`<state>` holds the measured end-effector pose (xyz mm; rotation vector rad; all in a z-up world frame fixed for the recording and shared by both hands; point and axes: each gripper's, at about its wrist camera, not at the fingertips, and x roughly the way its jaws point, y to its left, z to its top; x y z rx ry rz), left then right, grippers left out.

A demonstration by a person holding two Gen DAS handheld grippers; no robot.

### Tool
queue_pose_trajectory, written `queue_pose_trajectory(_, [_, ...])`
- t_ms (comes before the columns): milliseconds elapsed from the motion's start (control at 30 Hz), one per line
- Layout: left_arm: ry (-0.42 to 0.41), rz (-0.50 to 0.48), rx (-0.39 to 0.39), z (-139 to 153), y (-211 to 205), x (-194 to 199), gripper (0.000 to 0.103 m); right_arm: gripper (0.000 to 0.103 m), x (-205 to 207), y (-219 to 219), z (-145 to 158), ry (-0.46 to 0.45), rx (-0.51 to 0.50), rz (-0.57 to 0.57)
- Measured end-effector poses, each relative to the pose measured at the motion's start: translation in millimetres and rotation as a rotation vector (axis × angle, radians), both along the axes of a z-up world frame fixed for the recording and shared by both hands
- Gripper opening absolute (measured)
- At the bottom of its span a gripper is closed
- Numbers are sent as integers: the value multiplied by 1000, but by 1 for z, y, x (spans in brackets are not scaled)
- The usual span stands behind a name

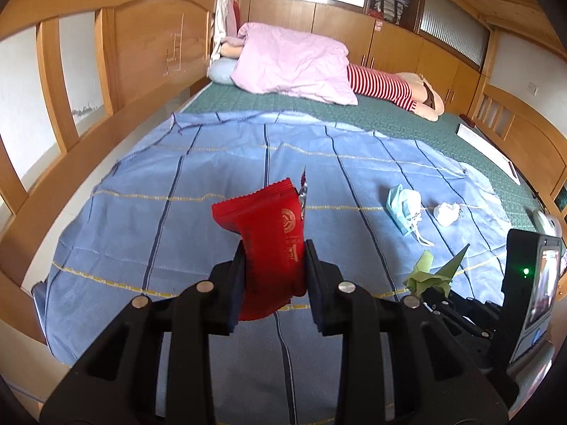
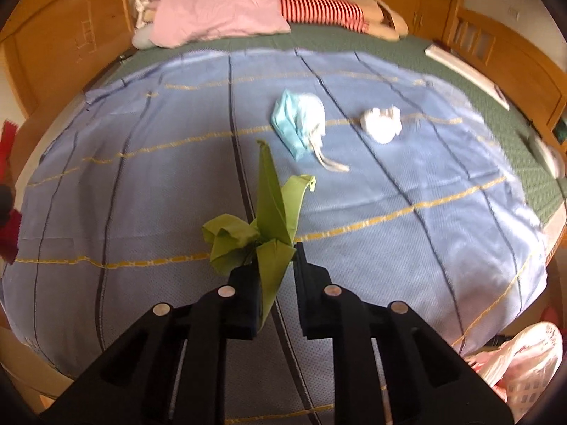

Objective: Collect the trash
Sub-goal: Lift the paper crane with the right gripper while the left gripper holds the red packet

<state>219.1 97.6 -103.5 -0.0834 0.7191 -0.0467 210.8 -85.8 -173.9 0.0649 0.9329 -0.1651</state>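
Note:
My left gripper point(image 1: 274, 251) is shut on a red snack wrapper point(image 1: 269, 241) and holds it above the blue striped sheet point(image 1: 159, 191). My right gripper point(image 2: 276, 258) is shut on a green folded paper crane point(image 2: 269, 219), also held above the sheet point(image 2: 141, 177); the crane shows at the right of the left wrist view point(image 1: 436, 272). A crumpled light-blue face mask point(image 2: 297, 120) and a white tissue ball point(image 2: 381, 124) lie on the sheet ahead; they also show in the left wrist view as mask point(image 1: 404, 209) and tissue point(image 1: 446, 212).
A pink pillow point(image 1: 290, 60) and a red-striped doll point(image 1: 389, 88) lie at the far side on the green mat point(image 1: 443, 131). Wooden bed rails point(image 1: 71, 106) flank both sides. A white-and-pink plastic bag point(image 2: 521, 364) sits off the bed's near right corner.

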Motion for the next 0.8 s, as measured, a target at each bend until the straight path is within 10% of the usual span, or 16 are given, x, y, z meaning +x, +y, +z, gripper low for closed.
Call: queue_pose_trajectory(800, [-116, -56, 34, 17, -5, -14, 31, 17, -22, 0, 33, -177, -16, -14])
